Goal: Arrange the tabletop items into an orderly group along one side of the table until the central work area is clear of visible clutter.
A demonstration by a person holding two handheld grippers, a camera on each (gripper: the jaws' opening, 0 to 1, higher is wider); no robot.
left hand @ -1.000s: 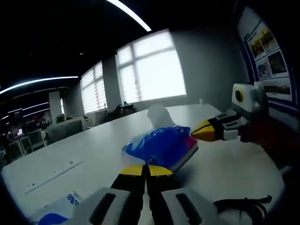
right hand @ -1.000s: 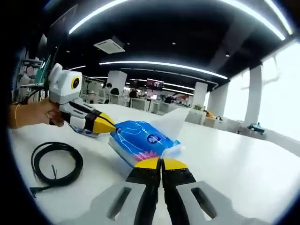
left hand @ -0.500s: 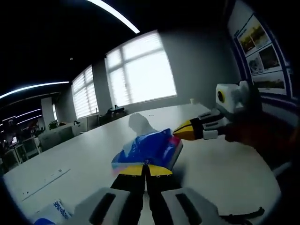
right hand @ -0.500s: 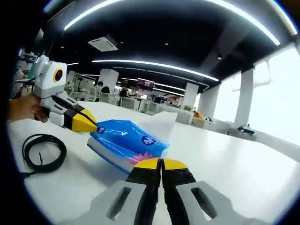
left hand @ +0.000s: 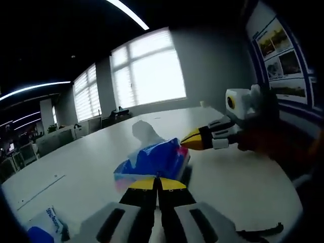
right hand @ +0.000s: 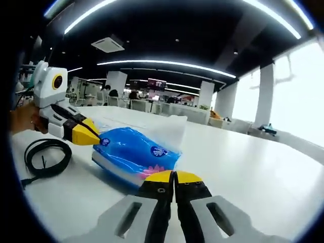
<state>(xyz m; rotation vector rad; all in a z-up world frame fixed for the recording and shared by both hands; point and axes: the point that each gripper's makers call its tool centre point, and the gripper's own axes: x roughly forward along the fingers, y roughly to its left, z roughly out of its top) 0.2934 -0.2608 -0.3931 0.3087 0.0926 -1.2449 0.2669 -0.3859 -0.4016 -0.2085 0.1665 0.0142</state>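
White table runs across a big office with long ceiling lights. At the middle of both views lies the blue tissue pack, a white tissue sticking up from it. The left gripper and the right gripper both have their jaws pressed together, tips right at the pack's two ends, holding nothing. To push it well, I think both should press evenly and slide slowly. A black cable lies at the left.
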